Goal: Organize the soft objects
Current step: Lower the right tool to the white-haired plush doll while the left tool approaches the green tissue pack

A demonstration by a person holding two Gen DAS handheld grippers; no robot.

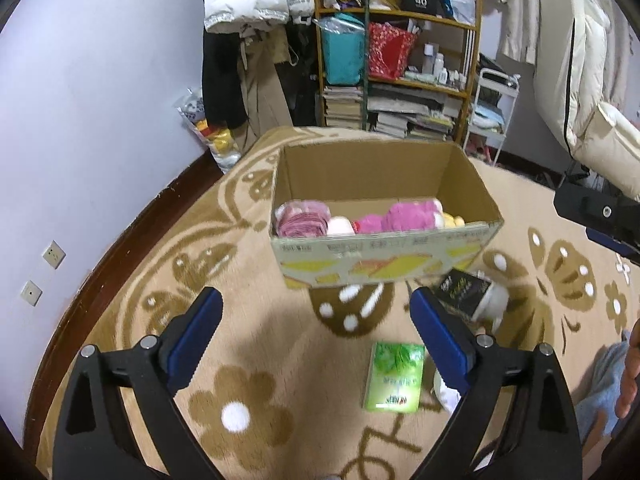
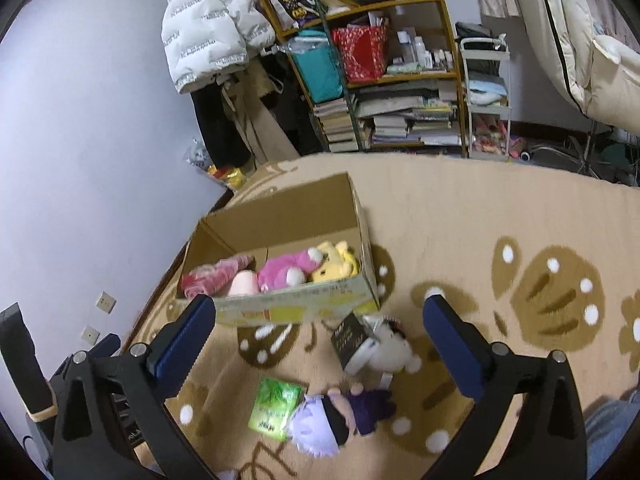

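Between the wide-apart, empty jaws of each gripper, left gripper (image 1: 316, 300), right gripper (image 2: 320, 306), one box (image 2: 296, 307), two dolls beyond, white doll (image 2: 394, 346), purple doll (image 2: 340, 420), one green packet (image 2: 274, 408).

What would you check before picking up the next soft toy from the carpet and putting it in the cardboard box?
1. Left gripper open with nothing between its fingers: ok.
2. Right gripper open and empty: ok.
3. Soft toys left on the carpet: ok, a purple-haired doll and a white plush lie there.
4. Room in the cardboard box: ok, pink plush and yellow plush fill only its near end.
5. Doll clear of the green packet: not ok, they overlap.
6. Whether the dark box is soft: cannot tell.
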